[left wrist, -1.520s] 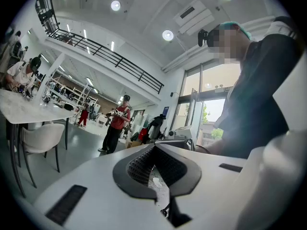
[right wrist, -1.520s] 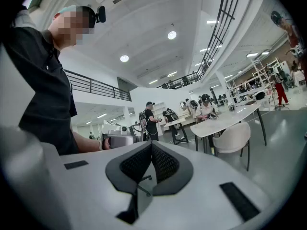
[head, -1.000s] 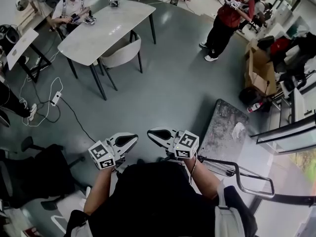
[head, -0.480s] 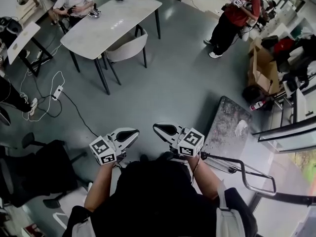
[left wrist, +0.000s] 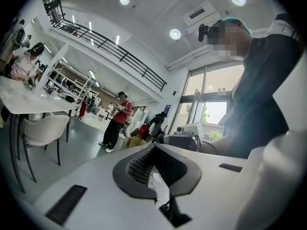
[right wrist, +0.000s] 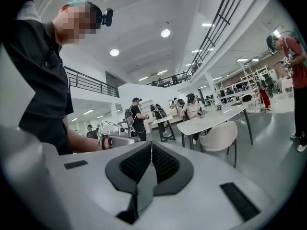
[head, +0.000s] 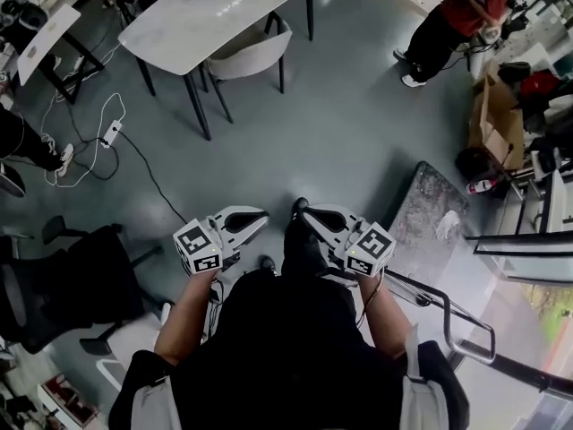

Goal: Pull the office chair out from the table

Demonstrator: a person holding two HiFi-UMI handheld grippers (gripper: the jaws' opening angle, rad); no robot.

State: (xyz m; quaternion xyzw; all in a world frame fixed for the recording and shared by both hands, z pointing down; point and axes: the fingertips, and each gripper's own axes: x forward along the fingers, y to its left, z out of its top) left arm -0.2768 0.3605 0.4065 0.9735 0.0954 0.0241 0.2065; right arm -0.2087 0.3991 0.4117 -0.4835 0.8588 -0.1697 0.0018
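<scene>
Fingers of left gripper (head: 260,216) and right gripper (head: 302,213) are clenched, empty, and carried close to the body, probably because the chair (head: 253,54) stands well apart at 12 o'clock, tucked against the worktop (head: 215,12).

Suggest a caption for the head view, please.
Left gripper and right gripper, shut and empty, held far from the chair at the white table.

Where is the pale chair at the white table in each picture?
Head view: pale chair near the top, left of middle, tucked against the table.
Left gripper view: far left edge, halfway down.
Right gripper view: right of middle, beyond the jaws.
Shared landmark: the white table right beside the chair.
</scene>
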